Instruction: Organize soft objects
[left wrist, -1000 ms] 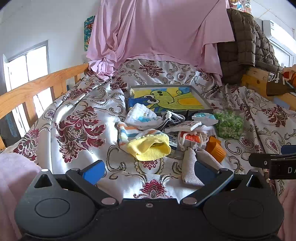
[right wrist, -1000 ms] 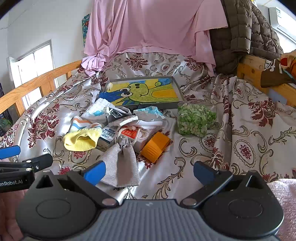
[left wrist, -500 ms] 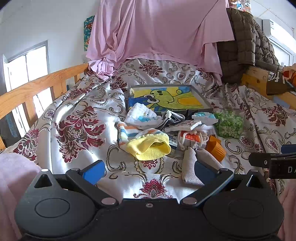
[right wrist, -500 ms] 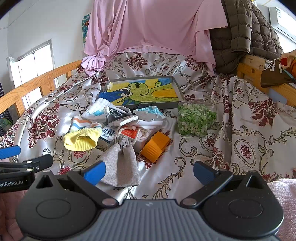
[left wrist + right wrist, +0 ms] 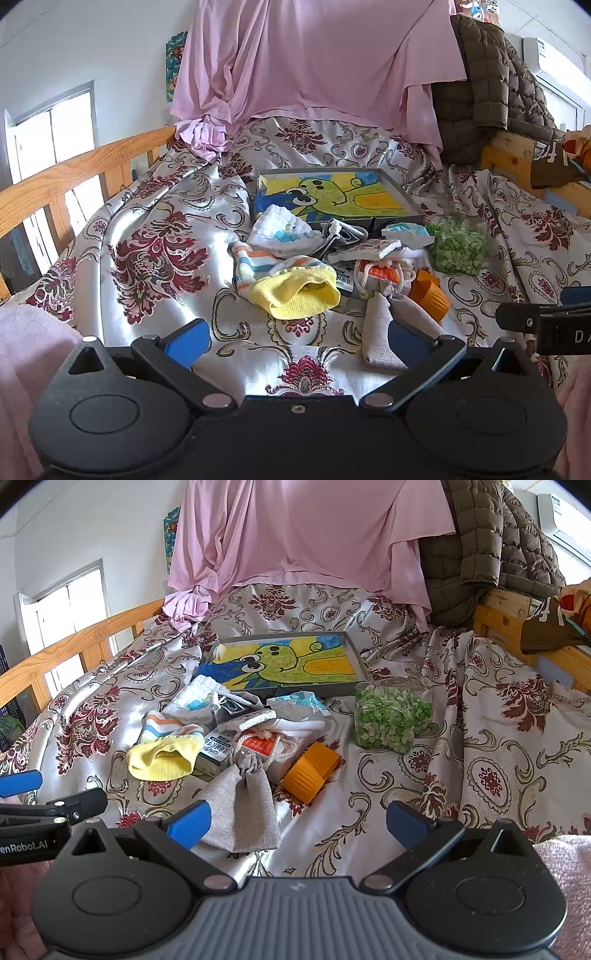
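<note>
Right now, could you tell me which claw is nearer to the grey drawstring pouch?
Right. The right claw has the grey drawstring pouch just ahead, beside its left finger. The left claw sits further left, with the pouch off toward its right finger.

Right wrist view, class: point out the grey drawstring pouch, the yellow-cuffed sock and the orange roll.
grey drawstring pouch (image 5: pixel 242 805), right wrist view, on its flat lower body.
yellow-cuffed sock (image 5: pixel 162 758), right wrist view, on the ribbed yellow cuff.
orange roll (image 5: pixel 310 770), right wrist view, on its ridged side.

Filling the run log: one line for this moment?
left gripper: open, empty | right gripper: open, empty | grey pouch, yellow-cuffed sock: untouched on bedspread
</note>
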The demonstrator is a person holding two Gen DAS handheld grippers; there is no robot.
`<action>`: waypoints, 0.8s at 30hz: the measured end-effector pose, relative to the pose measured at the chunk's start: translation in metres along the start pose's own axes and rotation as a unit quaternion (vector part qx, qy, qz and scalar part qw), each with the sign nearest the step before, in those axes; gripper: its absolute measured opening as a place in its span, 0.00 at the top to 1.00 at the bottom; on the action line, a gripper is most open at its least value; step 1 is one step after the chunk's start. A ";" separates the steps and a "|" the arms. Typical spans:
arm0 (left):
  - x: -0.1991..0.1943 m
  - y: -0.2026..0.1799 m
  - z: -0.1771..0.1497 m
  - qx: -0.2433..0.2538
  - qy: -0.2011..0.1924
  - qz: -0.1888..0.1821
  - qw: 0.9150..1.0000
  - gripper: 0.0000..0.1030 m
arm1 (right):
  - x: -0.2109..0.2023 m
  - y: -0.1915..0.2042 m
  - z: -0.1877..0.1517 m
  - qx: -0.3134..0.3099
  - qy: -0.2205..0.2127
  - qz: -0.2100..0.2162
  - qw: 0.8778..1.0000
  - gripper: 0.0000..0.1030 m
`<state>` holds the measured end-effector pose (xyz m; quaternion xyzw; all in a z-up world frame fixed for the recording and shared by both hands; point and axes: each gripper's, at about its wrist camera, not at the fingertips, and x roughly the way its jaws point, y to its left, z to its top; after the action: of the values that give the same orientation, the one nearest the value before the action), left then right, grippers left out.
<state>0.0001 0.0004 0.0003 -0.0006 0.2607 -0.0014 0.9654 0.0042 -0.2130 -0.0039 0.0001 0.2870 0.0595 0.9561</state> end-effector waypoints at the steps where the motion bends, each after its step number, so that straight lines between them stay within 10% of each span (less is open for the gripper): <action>1: 0.000 0.000 0.000 0.000 0.000 0.000 1.000 0.01 | 0.000 0.000 0.000 0.000 0.000 0.000 1.000 0.00; 24: 0.001 -0.003 -0.002 0.000 0.000 -0.001 1.000 0.01 | 0.000 0.001 0.000 0.000 0.000 0.000 1.000 0.00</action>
<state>0.0002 -0.0029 -0.0024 -0.0012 0.2609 -0.0022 0.9654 0.0039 -0.2125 -0.0041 0.0003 0.2869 0.0595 0.9561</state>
